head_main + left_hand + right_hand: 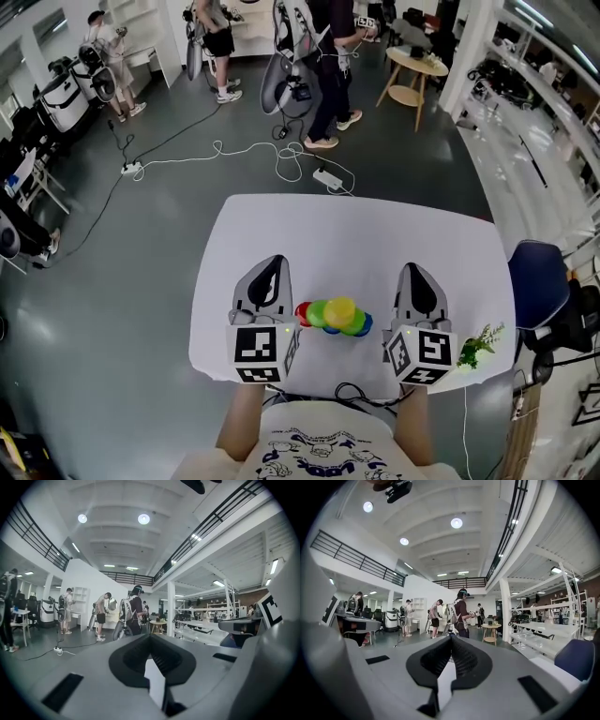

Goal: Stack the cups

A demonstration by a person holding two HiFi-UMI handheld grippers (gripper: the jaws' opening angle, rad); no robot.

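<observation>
My left gripper (273, 265) and my right gripper (416, 272) are both clenched, each pair of jaws pressed together at the tips with nothing caught between them. The cups (333, 317) sit on the white table (281, 225) in the gap between my two grippers, bunched in a tight cluster: red at the left end, then green, a yellow one uppermost in the middle, and blue at the right end. They lie alongside the rear bodies of the grippers, nearer to me than my fingertips, which point past them toward the far side of the table. The red cup shows just beside my left gripper's body, while the blue one stands a little apart from my right. Both gripper views look out level across the room
</observation>
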